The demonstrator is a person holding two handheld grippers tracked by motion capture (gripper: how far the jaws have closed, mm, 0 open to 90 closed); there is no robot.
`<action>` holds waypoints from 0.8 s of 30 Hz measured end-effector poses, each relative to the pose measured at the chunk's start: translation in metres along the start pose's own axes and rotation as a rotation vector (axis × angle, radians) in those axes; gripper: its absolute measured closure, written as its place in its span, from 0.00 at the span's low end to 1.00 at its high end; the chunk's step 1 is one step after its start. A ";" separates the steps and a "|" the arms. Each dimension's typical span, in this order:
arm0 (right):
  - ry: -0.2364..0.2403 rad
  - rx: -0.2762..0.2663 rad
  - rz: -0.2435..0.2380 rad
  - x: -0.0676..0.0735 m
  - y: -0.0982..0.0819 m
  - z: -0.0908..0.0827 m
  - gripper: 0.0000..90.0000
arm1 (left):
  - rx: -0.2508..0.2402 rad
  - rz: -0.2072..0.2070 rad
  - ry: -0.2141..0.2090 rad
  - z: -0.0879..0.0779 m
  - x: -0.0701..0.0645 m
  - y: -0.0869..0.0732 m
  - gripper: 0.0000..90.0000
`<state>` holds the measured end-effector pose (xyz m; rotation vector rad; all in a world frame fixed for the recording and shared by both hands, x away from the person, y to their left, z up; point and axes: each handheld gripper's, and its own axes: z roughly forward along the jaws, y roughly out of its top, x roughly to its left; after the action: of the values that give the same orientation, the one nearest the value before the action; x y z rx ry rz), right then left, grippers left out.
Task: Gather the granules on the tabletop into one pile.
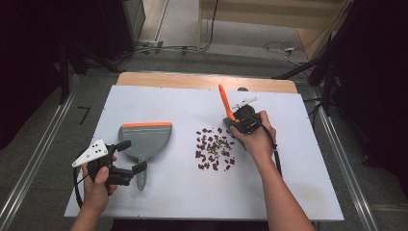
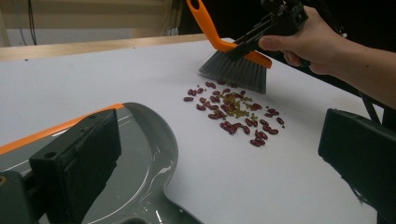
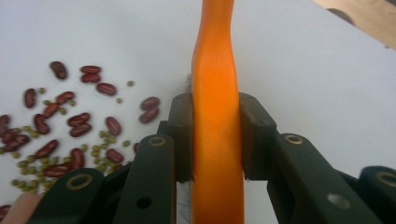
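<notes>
A: Where do things stand with the sweeping, as far as you can judge?

B: Barely begun, I'd say. The beans (image 1: 214, 148) lie scattered at the middle of the white counter (image 1: 298, 192), a loose patch of red ones mixed with small green ones, none of them in the dustpan (image 1: 144, 139).

A: And the brush (image 2: 236, 65)?

B: The right tool (image 1: 244, 121) is clamped on its orange handle; in the right gripper view both jaws press against the handle's sides. The bristles sit at about one o'clock from the pile, just beside its far edge. Whether they touch the counter, I can't tell.

A: What about the left tool (image 1: 131, 156)?

B: Its jaws stand wide apart, one on either side of the dustpan's grey handle at the pan's six o'clock end. They aren't gripping it yet. The pan lies flat at nine o'clock from the beans, well apart from them, its orange lip pointing to twelve.

A: So what's left?

B: Nearly everything, by my reading: grasp the pan, bring it to the pile, and sweep the beans in.
</notes>
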<state>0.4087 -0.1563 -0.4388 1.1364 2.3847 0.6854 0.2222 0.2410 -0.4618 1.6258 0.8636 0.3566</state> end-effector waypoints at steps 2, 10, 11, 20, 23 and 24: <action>0.018 0.008 -0.001 0.003 0.001 0.000 0.77 | 0.004 0.000 -0.001 0.002 0.000 -0.001 0.00; 0.063 0.028 -0.067 0.015 -0.001 -0.004 0.77 | 0.016 0.007 -0.010 0.006 -0.002 -0.001 0.00; 0.067 0.029 -0.074 0.016 -0.001 -0.005 0.77 | 0.015 0.005 -0.009 0.006 -0.002 -0.001 0.00; 0.075 0.020 -0.097 0.024 -0.007 -0.013 0.77 | 0.017 -0.006 -0.004 0.005 0.001 -0.003 0.00; 0.083 0.015 -0.091 0.023 -0.006 -0.015 0.77 | 0.014 -0.007 -0.003 0.005 0.001 -0.003 0.00; 0.081 0.010 -0.091 0.021 -0.006 -0.016 0.77 | 0.012 -0.008 -0.002 0.005 0.001 -0.002 0.00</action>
<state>0.3843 -0.1470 -0.4329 1.0146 2.4929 0.7025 0.2253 0.2381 -0.4655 1.6331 0.8716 0.3446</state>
